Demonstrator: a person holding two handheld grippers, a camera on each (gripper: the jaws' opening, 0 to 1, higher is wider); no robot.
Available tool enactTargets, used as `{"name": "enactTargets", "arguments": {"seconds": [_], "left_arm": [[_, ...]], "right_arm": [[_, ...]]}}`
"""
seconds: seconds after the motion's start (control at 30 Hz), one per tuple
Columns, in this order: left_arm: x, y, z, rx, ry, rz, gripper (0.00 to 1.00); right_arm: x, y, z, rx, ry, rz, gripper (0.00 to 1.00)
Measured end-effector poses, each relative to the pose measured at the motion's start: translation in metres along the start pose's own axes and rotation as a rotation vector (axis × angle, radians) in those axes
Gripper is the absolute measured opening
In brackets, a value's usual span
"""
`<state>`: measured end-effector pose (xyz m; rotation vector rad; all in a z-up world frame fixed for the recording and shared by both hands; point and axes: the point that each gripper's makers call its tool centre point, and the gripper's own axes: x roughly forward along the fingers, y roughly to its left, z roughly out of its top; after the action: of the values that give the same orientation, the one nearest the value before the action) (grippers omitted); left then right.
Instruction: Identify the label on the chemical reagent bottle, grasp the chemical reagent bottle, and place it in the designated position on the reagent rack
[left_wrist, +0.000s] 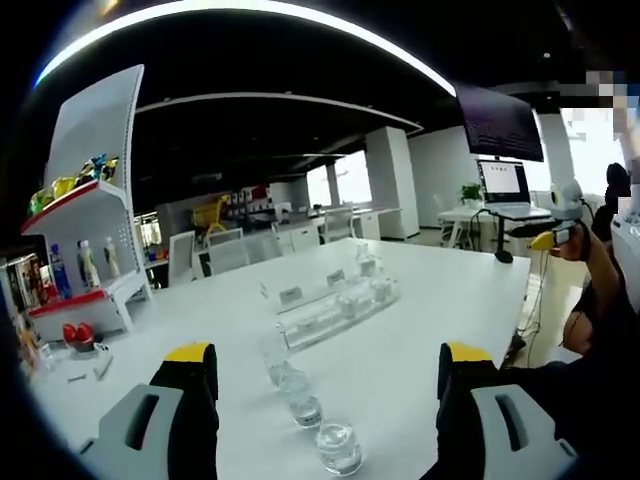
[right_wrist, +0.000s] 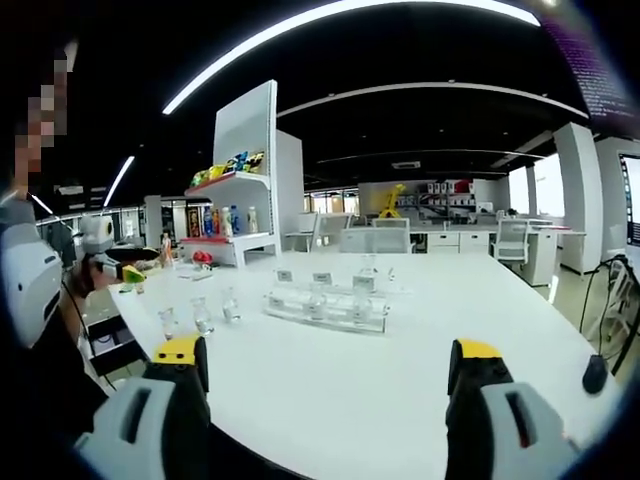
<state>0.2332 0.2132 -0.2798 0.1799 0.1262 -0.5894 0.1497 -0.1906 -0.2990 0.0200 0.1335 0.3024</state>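
Left gripper view: your left gripper (left_wrist: 327, 372) hovers above the white surface (left_wrist: 420, 330) with its fingers (left_wrist: 190, 375) spread apart and gripping nothing. Three clear bottles (left_wrist: 303, 405) stand in a short row on the surface between the fingers, the nearest one (left_wrist: 338, 447) lowest in the frame. Beyond them lies the clear rack (left_wrist: 335, 305), with small label cards along its far side and further clear bottles standing in it. A white shelf unit (left_wrist: 85, 250) stands at the left end of the surface.

Right gripper view: your right gripper (right_wrist: 330, 375) is likewise released, fingers (right_wrist: 478, 372) wide apart and empty. The rack (right_wrist: 325, 300) sits mid-surface (right_wrist: 400, 380), well ahead of the fingers. The three bottles (right_wrist: 200, 315) stand just left of the rack, apart from it. The label text on the bottles is too small to read.
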Motion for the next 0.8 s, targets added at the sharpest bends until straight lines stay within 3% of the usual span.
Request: {"name": "enactTargets", "arguments": {"seconds": [0.1,0.27,0.6,0.8], "left_arm": [[0.009,-0.001,0.009,-0.048,-0.037,-0.051,0.91],[0.022,0.014,0.013,-0.071,-0.046,-0.070,0.92],[0.057,0.045,-0.003,-0.050,-0.012,-0.052,0.91],[0.082,0.061,-0.006,-0.014,-0.012,-0.109,0.85]], "right_arm": [[0.000,0.001,0.001,0.005,-0.005,0.005,0.96],[-0.001,0.003,-0.002,0.018,-0.002,0.022,0.96],[-0.001,-0.002,-0.006,0.021,0.005,0.014,0.95],[0.001,0.000,-0.008,0.016,0.015,0.019,0.95]]}}
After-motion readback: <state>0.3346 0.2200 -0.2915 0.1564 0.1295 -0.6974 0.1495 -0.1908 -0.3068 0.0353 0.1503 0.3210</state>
